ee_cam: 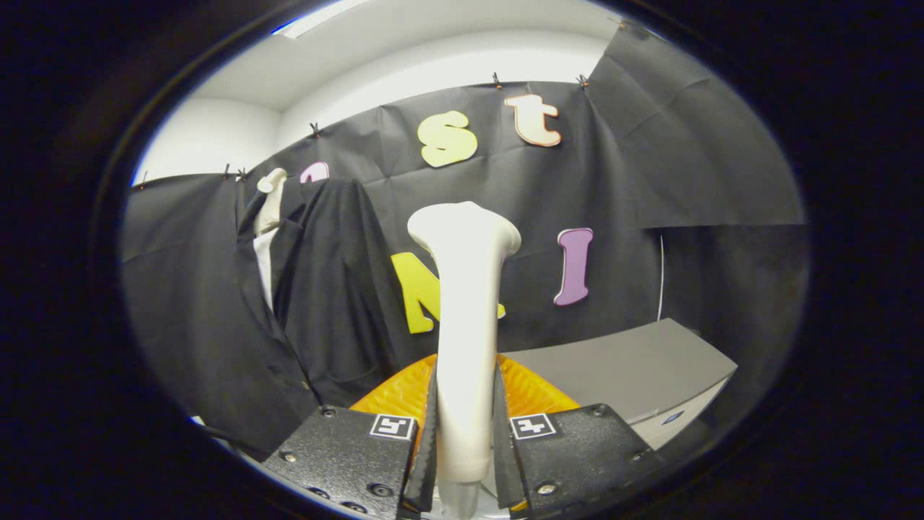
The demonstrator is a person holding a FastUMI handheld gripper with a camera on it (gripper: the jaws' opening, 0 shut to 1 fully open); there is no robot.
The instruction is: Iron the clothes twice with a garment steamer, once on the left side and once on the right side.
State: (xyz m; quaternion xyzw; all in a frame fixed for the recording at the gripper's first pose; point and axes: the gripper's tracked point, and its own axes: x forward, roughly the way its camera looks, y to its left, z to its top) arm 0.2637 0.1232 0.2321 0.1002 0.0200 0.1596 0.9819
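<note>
Gripper view, jaws clamping one steamer, one jacket

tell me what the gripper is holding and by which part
The gripper is shut on the white plastic garment steamer, its two fingers pressing either side of the lower handle; the flared head stands upright above them.

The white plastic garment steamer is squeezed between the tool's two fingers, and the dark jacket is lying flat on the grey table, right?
Not quite. The white plastic garment steamer is squeezed between the tool's two fingers, but the dark jacket is not lying on the grey table. The gripper view shows it hanging upright against the booth's black cloth wall, off to the steamer's left.
</note>
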